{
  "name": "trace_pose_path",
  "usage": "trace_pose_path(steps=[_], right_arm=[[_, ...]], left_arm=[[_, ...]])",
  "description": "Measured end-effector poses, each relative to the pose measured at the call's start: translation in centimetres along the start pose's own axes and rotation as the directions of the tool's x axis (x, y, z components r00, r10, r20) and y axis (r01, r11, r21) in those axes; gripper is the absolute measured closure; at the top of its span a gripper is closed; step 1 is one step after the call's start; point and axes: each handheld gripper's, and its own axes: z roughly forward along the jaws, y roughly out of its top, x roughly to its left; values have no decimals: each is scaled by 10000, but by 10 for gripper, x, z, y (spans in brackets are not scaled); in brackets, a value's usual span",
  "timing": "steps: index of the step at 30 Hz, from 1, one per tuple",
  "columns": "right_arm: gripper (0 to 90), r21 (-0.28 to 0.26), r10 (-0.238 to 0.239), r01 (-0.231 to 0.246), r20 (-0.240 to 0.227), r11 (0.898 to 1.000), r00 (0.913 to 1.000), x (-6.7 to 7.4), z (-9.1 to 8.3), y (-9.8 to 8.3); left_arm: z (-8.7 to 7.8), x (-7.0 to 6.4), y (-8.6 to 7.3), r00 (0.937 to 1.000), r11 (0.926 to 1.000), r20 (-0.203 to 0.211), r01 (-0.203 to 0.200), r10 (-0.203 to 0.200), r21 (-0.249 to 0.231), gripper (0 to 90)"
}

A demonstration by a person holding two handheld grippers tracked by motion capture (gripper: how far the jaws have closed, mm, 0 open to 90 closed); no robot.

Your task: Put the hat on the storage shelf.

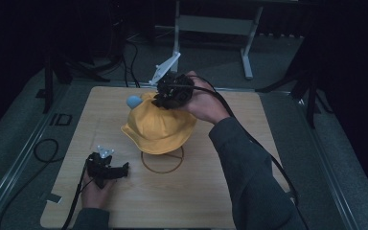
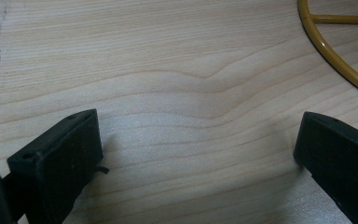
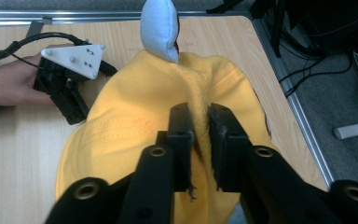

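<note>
Pinching 1 yellow hat (image 3: 135, 116) w/ right tongs (image 3: 200, 116); left tongs (image 2: 198, 144) open.

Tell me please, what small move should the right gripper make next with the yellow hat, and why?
Probably open a little and let go. The right gripper pinches a fold of the yellow hat, which already sits over the wire stand. The left gripper rests open on the table, apart from the hat.
</note>
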Motion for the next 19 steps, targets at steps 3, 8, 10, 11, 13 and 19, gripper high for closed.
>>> trace_pose_path(steps=[3, 8, 10, 11, 13, 19], right_arm=[[649, -124, 68, -67, 95, 9999, 9999, -1, -3, -1], [325, -303, 216, -209, 238, 9993, 9995, -4, -13, -2], [256, -403, 266, -249, 419, 9989, 9988, -5, -16, -3], [229, -446, 389, -368, 483, 9983, 9981, -6, -18, -3], [209, -606, 503, -472, 514, 9970, 9974, -8, -21, -5], [152, -368, 761, -731, 896, 9966, 9931, -14, -31, -18]], left_arm=[[0, 0, 0, 10000, 10000, -1, -15, 15, 2, 8], [0, 0, 0, 10000, 10000, 2, 0, 0, 5, 8], [0, 0, 0, 10000, 10000, 1, -15, 15, 3, 8], [0, 0, 0, 10000, 10000, 1, -14, 14, 2, 8], [0, 0, 0, 10000, 10000, 2, 0, 0, 1, 8], [0, 0, 0, 10000, 10000, 1, -4, 4, 4, 8]])
